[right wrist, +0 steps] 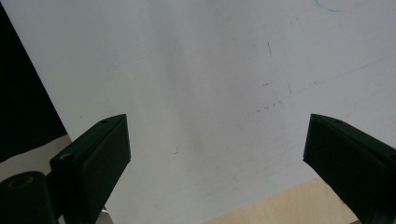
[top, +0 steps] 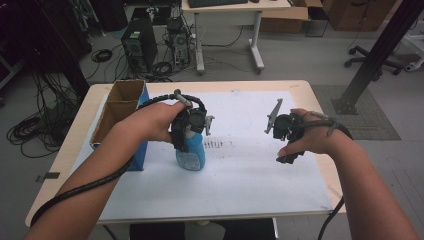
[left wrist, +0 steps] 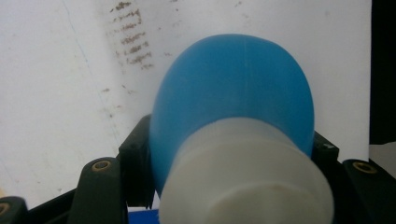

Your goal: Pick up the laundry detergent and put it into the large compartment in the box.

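A blue bottle (top: 191, 156) with a white cap (left wrist: 247, 179) stands upright on the white sheet (top: 250, 175), left of the middle. My left gripper (top: 188, 136) comes down on it from above and is shut on its upper part. In the left gripper view the bottle (left wrist: 233, 88) sits between the black jaws, whose pads press on both of its sides. My right gripper (top: 289, 152) hangs over the right part of the sheet, apart from the bottle. In the right gripper view the right gripper (right wrist: 217, 140) has its jaws wide apart with only the sheet (right wrist: 201, 70) below them.
An open cardboard box (top: 122, 107) with a blue side stands at the table's left, close behind my left forearm. The wooden table (top: 300, 87) shows around the sheet. Dark smudges (top: 217, 145) mark the sheet right of the bottle. Desks, computers and cables lie on the floor beyond.
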`<state>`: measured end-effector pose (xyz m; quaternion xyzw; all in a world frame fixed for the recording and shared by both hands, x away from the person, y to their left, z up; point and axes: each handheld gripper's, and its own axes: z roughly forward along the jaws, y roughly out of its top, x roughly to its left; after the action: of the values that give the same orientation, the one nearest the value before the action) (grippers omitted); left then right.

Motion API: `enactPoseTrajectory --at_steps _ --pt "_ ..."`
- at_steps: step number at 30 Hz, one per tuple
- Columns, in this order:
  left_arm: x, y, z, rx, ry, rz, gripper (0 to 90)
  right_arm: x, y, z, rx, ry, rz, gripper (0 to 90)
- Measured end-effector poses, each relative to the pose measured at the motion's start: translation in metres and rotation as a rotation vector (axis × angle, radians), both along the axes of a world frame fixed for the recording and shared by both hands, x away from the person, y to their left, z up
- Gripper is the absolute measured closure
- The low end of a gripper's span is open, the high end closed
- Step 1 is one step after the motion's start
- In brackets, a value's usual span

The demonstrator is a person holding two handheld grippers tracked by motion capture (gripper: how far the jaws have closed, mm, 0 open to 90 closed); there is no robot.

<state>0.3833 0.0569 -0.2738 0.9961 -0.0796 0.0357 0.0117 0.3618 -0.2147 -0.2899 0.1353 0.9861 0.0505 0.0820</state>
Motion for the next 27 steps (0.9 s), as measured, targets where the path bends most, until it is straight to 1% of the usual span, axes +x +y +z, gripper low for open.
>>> enactPoseTrajectory --at_steps 3,4,5,6,7,8,9,10,14,15,16,18,19,21,22,23,24,27 --pt "0.000 -0.001 0.009 0.001 0.012 0.034 37.5 0.000 -0.001 0.002 0.000 0.000 -0.003 7.3" --pt "0.000 -0.001 0.011 -0.002 0.012 0.055 37.5 0.000 -0.001 0.002 0.004 -0.004 0.007 7.3" --pt "-0.001 -0.001 0.013 0.003 0.012 0.091 37.5 0.000 -0.001 0.002 0.001 -0.004 0.000 7.3" --pt "-0.001 -0.002 0.015 0.013 0.007 0.121 37.5 0.000 -0.001 0.003 0.003 -0.005 0.004 7.3" --pt "-0.001 -0.003 0.017 0.021 -0.004 0.145 37.5 0.000 -0.001 0.003 -0.002 -0.003 0.000 7.3" --pt "-0.001 -0.003 0.018 0.026 -0.019 0.176 37.6 0.000 -0.001 0.003 0.000 -0.006 0.008 7.3" --pt "-0.001 -0.003 0.018 0.026 -0.019 0.176 37.6 0.000 -0.001 0.003 0.000 -0.006 0.008 7.3" --pt "0.000 -0.003 0.020 0.029 -0.029 0.210 37.6 0.000 -0.002 0.003 0.005 -0.008 0.009 7.3" --pt "0.003 0.002 0.022 0.029 -0.028 0.320 37.6 -0.001 -0.003 0.004 0.005 -0.010 0.008 7.4" --pt "0.003 0.003 0.023 0.025 -0.028 0.335 37.6 -0.001 -0.003 0.004 0.001 -0.007 0.000 7.4" --pt "0.003 0.003 0.024 0.019 -0.029 0.357 37.6 -0.001 -0.004 0.004 0.007 -0.010 0.007 7.4" --pt "0.003 0.004 0.028 0.012 -0.020 0.422 37.6 0.000 -0.004 0.004 0.006 -0.011 0.009 7.4" --pt "0.003 0.005 0.029 0.006 -0.016 0.440 37.7 0.000 -0.004 0.005 0.005 -0.011 0.011 7.4" --pt "0.003 0.005 0.033 -0.006 0.006 0.508 37.6 0.000 -0.003 0.005 0.000 -0.005 0.002 7.4" --pt "0.003 0.005 0.035 -0.013 0.012 0.515 37.6 0.000 -0.002 0.005 0.006 -0.011 0.011 7.4" --pt "0.002 0.006 0.036 -0.019 0.023 0.533 37.6 0.000 -0.001 0.005 0.002 -0.008 0.006 7.5" --pt "0.002 0.005 0.038 -0.030 0.028 0.553 37.6 0.000 -0.001 0.005 0.007 -0.011 0.014 7.5" --pt "-0.001 0.005 0.044 -0.066 0.042 0.617 37.5 0.000 0.002 0.006 0.004 -0.008 0.010 7.5"
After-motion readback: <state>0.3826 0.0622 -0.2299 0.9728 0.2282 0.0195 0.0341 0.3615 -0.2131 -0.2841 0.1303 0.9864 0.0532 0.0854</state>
